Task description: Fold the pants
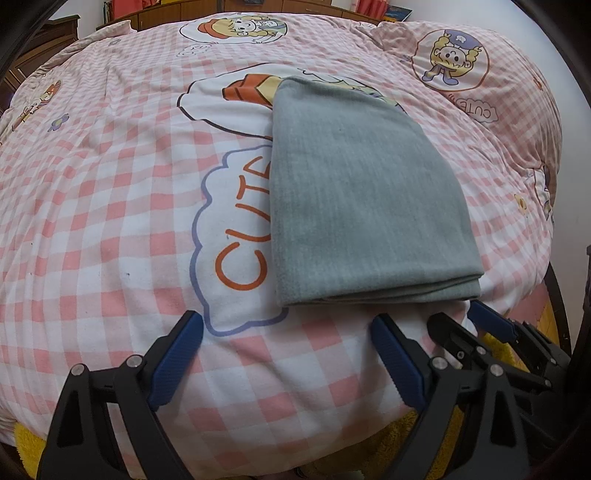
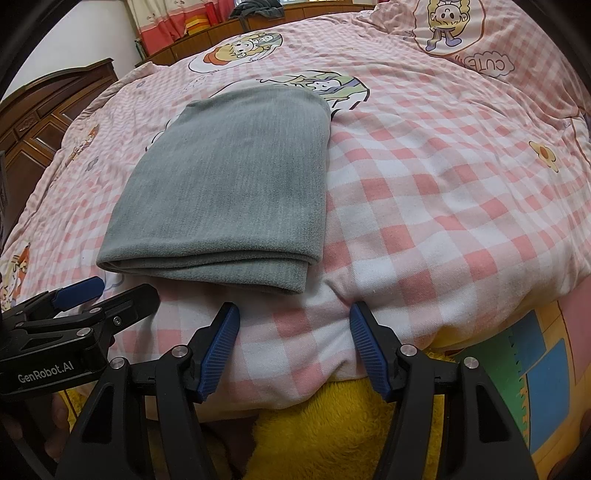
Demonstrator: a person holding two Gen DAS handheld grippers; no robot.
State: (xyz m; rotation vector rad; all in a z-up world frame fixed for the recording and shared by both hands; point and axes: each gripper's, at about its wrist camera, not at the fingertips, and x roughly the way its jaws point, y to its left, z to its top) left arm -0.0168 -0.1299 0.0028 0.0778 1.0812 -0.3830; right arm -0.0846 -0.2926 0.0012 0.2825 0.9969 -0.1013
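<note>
Grey pants [image 1: 365, 195] lie folded on the bed [image 1: 110, 221]; our left hand-held gripper [image 1: 288, 350] and right hand-held gripper [image 2: 293, 339] hover just short of them, both released, so folding looks finished.

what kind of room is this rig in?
Most likely a home bedroom: the folded grey pants lie on a bed under a pink checked cartoon quilt, with dark wooden furniture and curtains behind.
</note>
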